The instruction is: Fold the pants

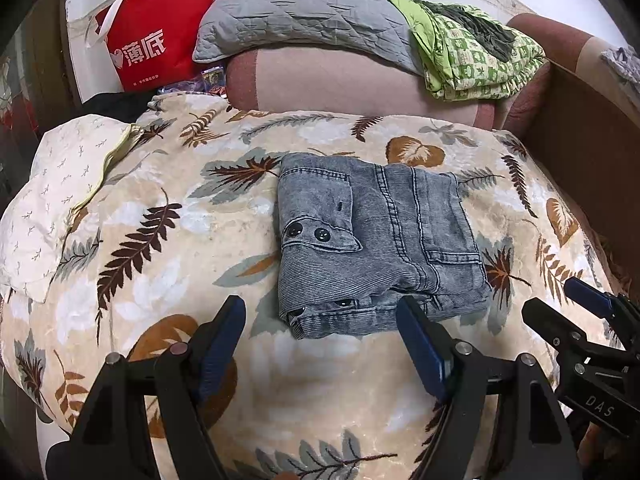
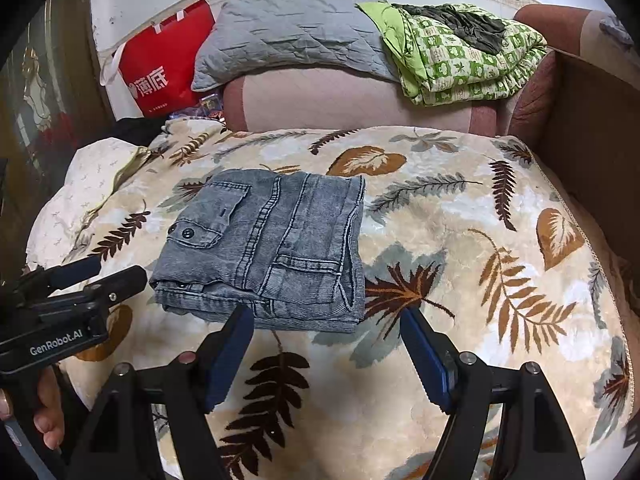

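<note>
Left claw [image 1: 320, 320] agape, folded pants [image 1: 376, 240] squarish, waistband edge nearest

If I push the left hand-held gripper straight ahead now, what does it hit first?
Most likely the near edge of the folded jeans, lying just ahead between the open fingers of the left hand-held gripper on the leaf-print blanket; depth is uncertain.

I am working in a home, a lived-in sofa or bed corner: leaf-print blanket [image 1: 168, 240], grey quilted pillow [image 1: 296, 8], green patterned bedding [image 1: 472, 52] (bundled loosely), red shopping bag [image 1: 160, 40] against the wall.
</note>
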`<state>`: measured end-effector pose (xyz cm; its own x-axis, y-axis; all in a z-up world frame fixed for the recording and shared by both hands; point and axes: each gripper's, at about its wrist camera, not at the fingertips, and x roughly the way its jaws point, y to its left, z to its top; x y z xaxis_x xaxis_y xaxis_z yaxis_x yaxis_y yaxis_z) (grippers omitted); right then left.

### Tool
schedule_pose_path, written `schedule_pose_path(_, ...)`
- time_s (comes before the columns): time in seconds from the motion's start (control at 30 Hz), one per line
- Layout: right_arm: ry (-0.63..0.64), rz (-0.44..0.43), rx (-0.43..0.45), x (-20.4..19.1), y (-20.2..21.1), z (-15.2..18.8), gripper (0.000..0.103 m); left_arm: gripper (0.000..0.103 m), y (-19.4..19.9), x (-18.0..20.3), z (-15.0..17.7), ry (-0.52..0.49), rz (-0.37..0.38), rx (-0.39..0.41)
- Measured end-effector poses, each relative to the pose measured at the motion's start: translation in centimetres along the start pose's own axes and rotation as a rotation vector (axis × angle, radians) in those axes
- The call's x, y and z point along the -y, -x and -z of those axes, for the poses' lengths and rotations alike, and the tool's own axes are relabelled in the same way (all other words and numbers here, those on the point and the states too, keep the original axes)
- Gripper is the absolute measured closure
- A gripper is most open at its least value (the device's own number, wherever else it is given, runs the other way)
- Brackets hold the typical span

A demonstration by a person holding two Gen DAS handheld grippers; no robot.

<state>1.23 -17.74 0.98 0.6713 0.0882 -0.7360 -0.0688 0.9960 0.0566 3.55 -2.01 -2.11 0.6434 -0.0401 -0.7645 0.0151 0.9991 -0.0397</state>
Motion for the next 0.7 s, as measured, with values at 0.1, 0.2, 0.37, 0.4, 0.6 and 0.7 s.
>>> schedule_pose_path(0.1, 0.000, 0.000, -0.001, 0.0, 0.0, 0.0, 0.025, 0.025, 0.0, -0.1, 0.0, 0.004, 0.001, 0.000)
schedule_pose_path(0.2, 0.000, 0.004, 0.000, 0.1, -0.1, 0.0, 0.025, 0.025, 0.0, -0.8, -0.1, 0.019, -0.006, 0.004)
schedule_pose_path(0.37, -0.073, 0.027, -0.016, 2.8, -1.1, -0.5, 0.025, 0.025, -1.0, -3.4, -0.6, 0.081, -0.046, -0.020)
schedule_pose_path(0.4, -0.082, 0.034, -0.018, 3.4, -1.2, -0.6, 0.025, 0.025, -1.2, -4.1, -0.6, 0.085, -0.064, -0.021)
schedule_pose_path(0.6, -0.143, 0.134, -0.029, 9.3, -2.0, -1.7, 0.025, 0.025, -2.6, -9.6, -1.3, 0.164, -0.172, -0.035)
schedule_pose_path(0.7, -0.198, 0.197, -0.044, 12.9, -2.5, -1.8, 0.025, 0.025, -3.1, -12.4, -1.5, 0.207, -0.224, -0.034)
